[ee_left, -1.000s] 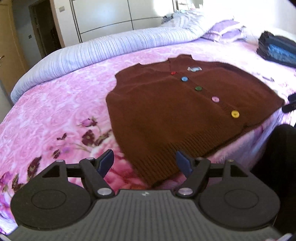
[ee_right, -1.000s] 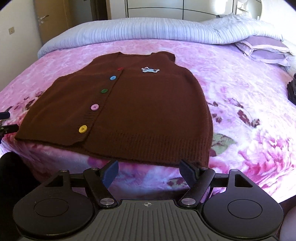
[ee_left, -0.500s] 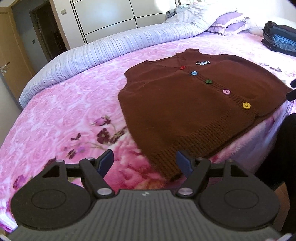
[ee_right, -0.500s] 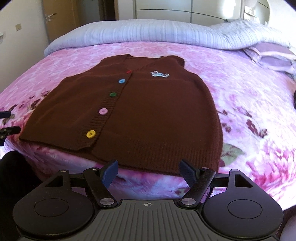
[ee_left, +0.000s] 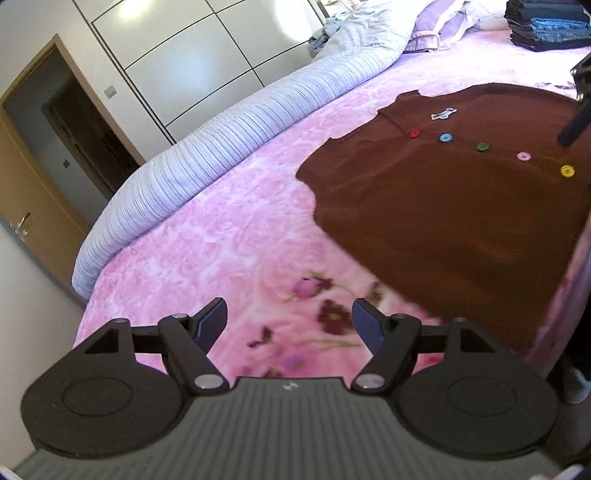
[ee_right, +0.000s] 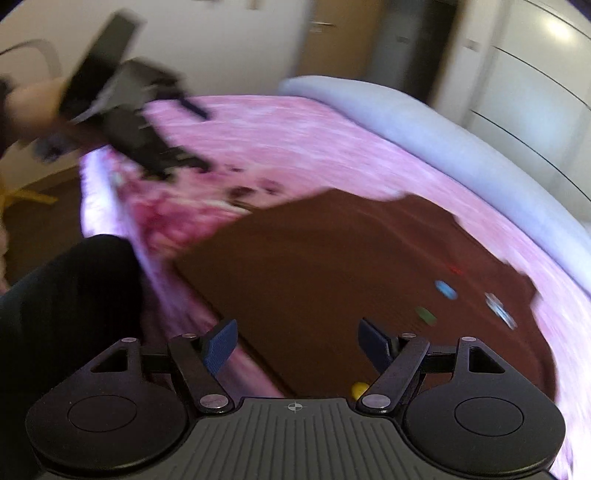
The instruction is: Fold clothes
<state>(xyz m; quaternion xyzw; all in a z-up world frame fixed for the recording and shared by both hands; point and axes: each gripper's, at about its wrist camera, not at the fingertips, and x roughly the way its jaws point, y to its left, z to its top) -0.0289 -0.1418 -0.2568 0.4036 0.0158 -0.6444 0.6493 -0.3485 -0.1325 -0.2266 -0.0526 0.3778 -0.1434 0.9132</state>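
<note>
Left wrist view shows the brown knit vest (ee_left: 443,199) flat and unfolded at the bed's (ee_left: 229,236) near edge. Both left gripper (ee_left: 288,325) and right gripper (ee_right: 295,343) stand open, empty. Approach step; next, each must pinch 1 side edge.

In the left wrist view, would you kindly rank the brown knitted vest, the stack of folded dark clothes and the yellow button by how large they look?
1. Brown knitted vest, by far the largest.
2. Stack of folded dark clothes, though it lies further from the camera, so its real size is unsure.
3. Yellow button, the smallest.
</note>
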